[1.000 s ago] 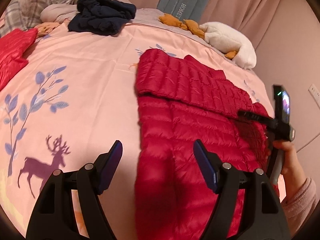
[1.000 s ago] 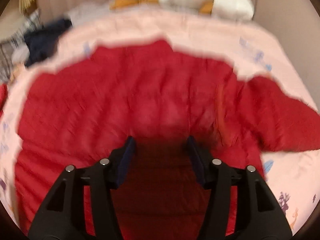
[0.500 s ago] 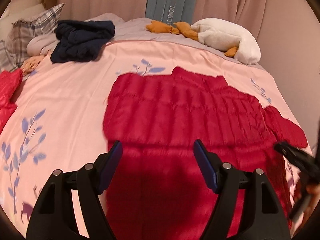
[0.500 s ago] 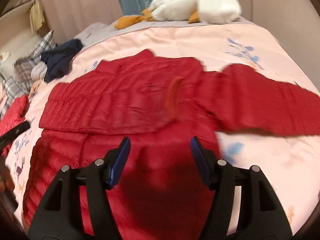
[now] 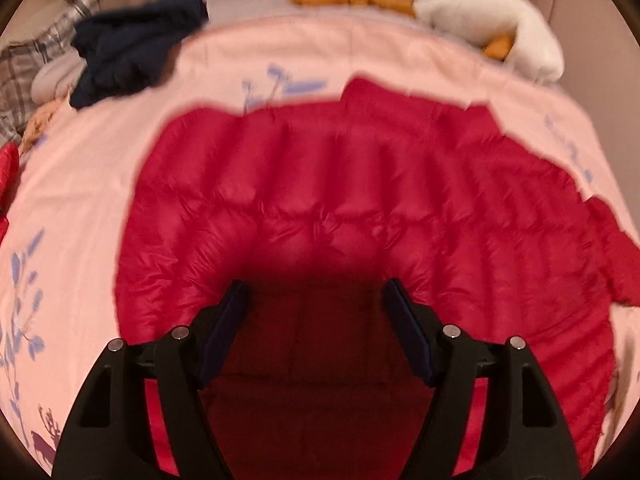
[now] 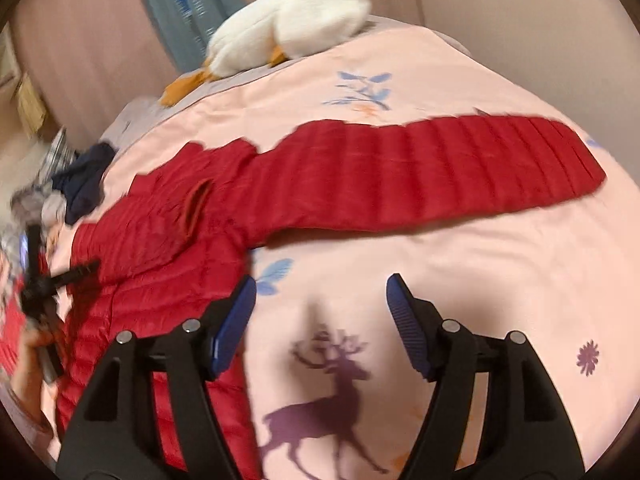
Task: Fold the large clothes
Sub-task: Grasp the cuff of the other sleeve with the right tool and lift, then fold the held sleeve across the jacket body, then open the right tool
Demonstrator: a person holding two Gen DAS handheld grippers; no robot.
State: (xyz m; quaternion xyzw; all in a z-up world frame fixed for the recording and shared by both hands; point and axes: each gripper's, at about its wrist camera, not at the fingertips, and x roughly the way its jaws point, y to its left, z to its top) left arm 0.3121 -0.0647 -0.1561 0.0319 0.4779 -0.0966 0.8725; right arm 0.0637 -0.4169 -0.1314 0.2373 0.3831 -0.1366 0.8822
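Note:
A red quilted down jacket (image 5: pixel 360 208) lies flat on the pink bedspread (image 5: pixel 80 208), one sleeve folded across its top. My left gripper (image 5: pixel 316 296) hovers open over the jacket's middle, nothing between its blue pads. In the right wrist view the jacket's other sleeve (image 6: pixel 432 168) stretches out flat to the right over the bedspread (image 6: pixel 500 264). My right gripper (image 6: pixel 320 292) is over bare bedspread below that sleeve, its jaws opening with nothing between them. The left gripper (image 6: pixel 78 272) and the hand holding it show at the left edge of that view.
A dark navy garment (image 5: pixel 136 56) lies at the far left of the bed beside plaid pillows (image 5: pixel 28 60). A white plush duck (image 5: pixel 492 28) sits at the far right by the curtain. Another red garment (image 5: pixel 8 164) pokes in at the left edge.
Both grippers swept sideways: the left from the jacket's left edge to over its middle, the right off the jacket body onto bare bedspread below the outstretched sleeve. The right jaws widened.

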